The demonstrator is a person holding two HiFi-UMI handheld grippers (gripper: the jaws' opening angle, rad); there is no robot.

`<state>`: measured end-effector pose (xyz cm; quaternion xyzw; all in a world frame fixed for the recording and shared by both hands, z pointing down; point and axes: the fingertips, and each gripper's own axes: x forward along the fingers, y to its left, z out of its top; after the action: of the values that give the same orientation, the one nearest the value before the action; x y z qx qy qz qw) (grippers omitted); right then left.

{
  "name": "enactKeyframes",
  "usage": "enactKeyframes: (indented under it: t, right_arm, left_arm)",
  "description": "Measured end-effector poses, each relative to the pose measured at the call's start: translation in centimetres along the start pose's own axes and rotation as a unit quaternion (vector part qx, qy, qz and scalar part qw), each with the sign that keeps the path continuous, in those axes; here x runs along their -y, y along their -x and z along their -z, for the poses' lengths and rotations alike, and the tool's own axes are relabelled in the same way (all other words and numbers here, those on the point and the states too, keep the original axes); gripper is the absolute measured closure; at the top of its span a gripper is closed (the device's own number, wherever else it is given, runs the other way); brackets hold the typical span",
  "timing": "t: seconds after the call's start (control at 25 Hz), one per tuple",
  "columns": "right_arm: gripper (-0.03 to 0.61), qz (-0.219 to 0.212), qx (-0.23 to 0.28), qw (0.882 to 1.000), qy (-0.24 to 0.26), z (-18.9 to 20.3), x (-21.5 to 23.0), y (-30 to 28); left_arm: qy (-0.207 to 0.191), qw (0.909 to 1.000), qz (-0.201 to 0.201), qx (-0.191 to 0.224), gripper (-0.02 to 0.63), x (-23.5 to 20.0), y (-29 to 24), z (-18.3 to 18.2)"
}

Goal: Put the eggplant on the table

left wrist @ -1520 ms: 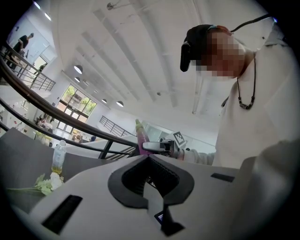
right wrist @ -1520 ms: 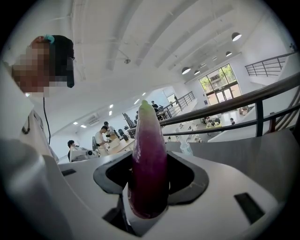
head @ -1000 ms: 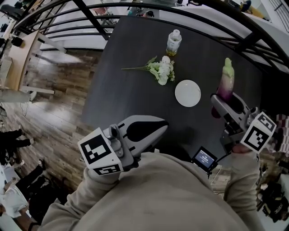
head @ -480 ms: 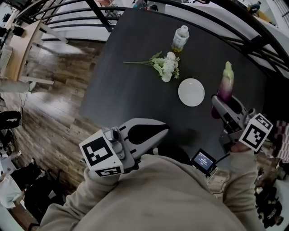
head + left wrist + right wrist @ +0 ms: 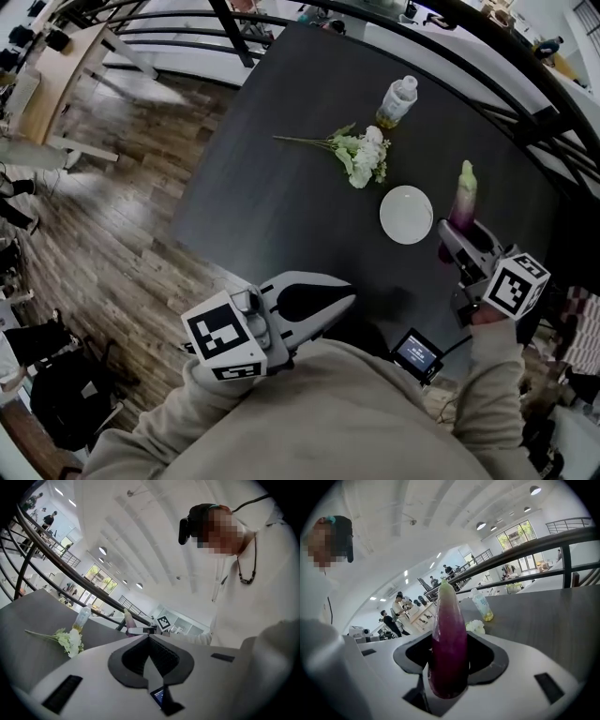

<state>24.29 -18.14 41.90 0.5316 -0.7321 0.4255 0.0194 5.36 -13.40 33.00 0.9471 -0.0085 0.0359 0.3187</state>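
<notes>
**Eggplant clamped upright in the right tool, over the counter**

The eggplant [image 5: 449, 644] stands upright between the jaws of the right tool [image 5: 452, 234]. The dark pads clamp its purple body from both sides, and its pale green tip points up. In the head view it is over the right part of the dark counter [image 5: 281, 187], just beside a white plate [image 5: 406, 215] that lies flat. Whether the eggplant's base touches the counter surface cannot be told.

Past the plate, toward the far edge, a bunch of white flowers [image 5: 361, 157] with a long green stem lies on its side. A clear bottle [image 5: 397, 99] with yellowish liquid at the bottom stands upright near the blooms.

The left tool [image 5: 345, 302] hovers at the near edge of the counter, well apart from the eggplant. Its jaws are pressed together with nothing between them. A small lit screen [image 5: 417, 351] shows between the two arms, close to the person's light sleeves.

A wooden floor [image 5: 103, 253] lies left of the counter, and a dark railing [image 5: 525, 98] curves round its far side.
</notes>
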Motion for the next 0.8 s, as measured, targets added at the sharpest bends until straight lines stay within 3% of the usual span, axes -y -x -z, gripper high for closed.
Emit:
enactKeyframes:
  t: [0.24, 0.56, 0.8]
  right_arm:
    - [0.356, 0.018, -0.049, 0.999, 0.014, 2.0, 2.5, -3.6]
    - [0.356, 0.035, -0.093, 0.994, -0.035, 5.4, 7.1, -7.0]
    - [0.356, 0.078, -0.139, 0.987, -0.035, 8.5, 10.7, -9.0]
  left_arm:
    - [0.003, 0.9994, -0.029, 0.018, 0.609, -1.0, 1.8, -0.4]
    - [0.013, 0.9975, -0.061, 0.033, 0.609, -1.9, 3.3, 0.1]
    - [0.017, 0.9958, -0.079, 0.042, 0.609, -2.2, 4.6, 0.2]
